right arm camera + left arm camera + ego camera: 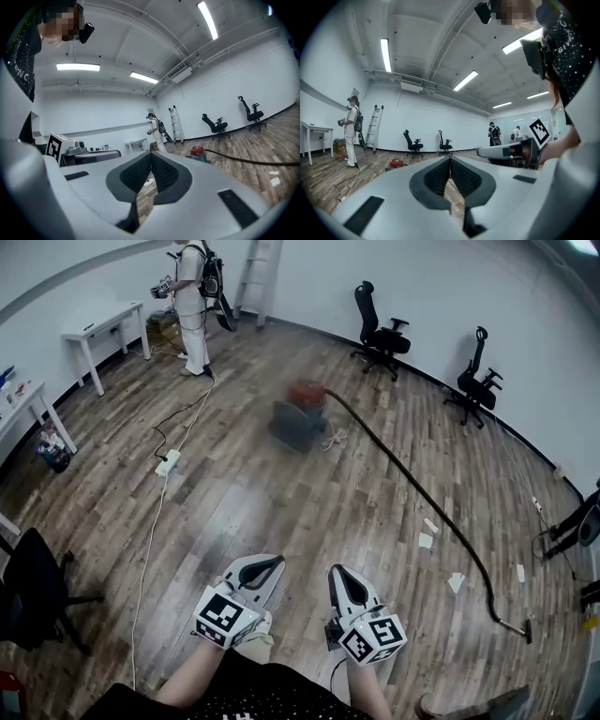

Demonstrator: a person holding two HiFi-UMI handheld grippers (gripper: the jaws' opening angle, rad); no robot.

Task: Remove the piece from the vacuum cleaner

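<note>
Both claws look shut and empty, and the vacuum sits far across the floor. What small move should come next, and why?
Probably step toward the vacuum cleaner: the left gripper and right gripper are shut, empty and well short of it and its hose.

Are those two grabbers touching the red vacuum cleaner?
Apart. The head view shows a stretch of floor between the vacuum cleaner and both the left gripper and right gripper.

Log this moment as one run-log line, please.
phase: not started | left gripper: shut, empty | right gripper: shut, empty | vacuum cleaner: ahead, untouched | hose: trailing right
</note>
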